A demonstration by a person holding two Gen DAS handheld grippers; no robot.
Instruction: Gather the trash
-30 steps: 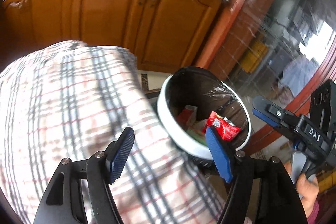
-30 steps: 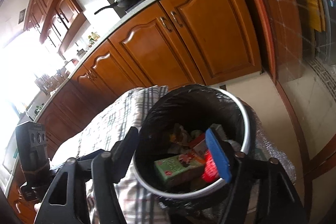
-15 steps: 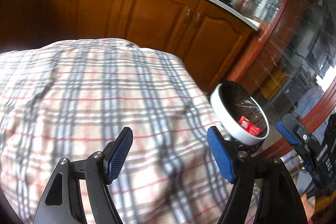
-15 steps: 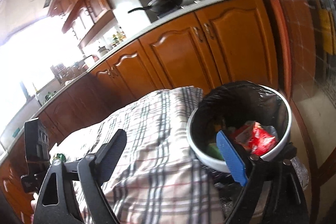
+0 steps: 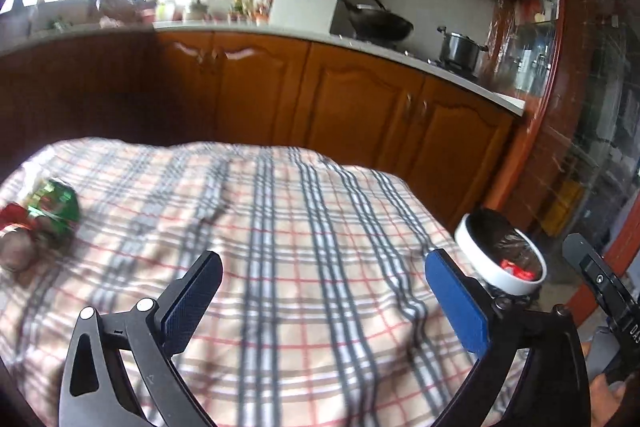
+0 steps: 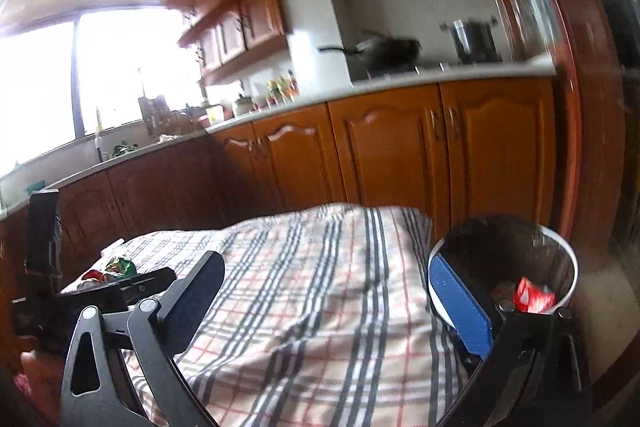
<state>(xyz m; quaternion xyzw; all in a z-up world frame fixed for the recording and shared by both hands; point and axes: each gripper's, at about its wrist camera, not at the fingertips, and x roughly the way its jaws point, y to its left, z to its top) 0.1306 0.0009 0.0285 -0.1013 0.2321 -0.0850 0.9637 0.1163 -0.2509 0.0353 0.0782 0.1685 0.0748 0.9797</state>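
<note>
- Already, a red wrapper (image 6: pixel 534 297) lies inside the white-rimmed bin (image 6: pixel 570 267) with its black liner, so part of the collecting looks done; the bin stands just beside the right end of the table.
- Left to gather, as far as I can judge: a small cluster of trash (image 5: pixel 44 213) at the far left of the plaid tablecloth (image 5: pixel 304 235), a crumpled green wrapper with something red touching it. Motion blur hides what else is in that cluster.
- Elsewhere the cloth shows nothing else to pick up.
- Left gripper (image 5: pixel 324 301) hovers above the middle of the cloth, pointing across the table toward the cabinets (image 5: pixel 360 107), fingers spread wide with nothing between them; the trash sits well off to its left.
- Right gripper (image 6: pixel 326 301) hangs near the table's right end, the bin just beside its blue finger pad (image 6: pixel 460 307), jaws likewise wide apart and empty.
</note>
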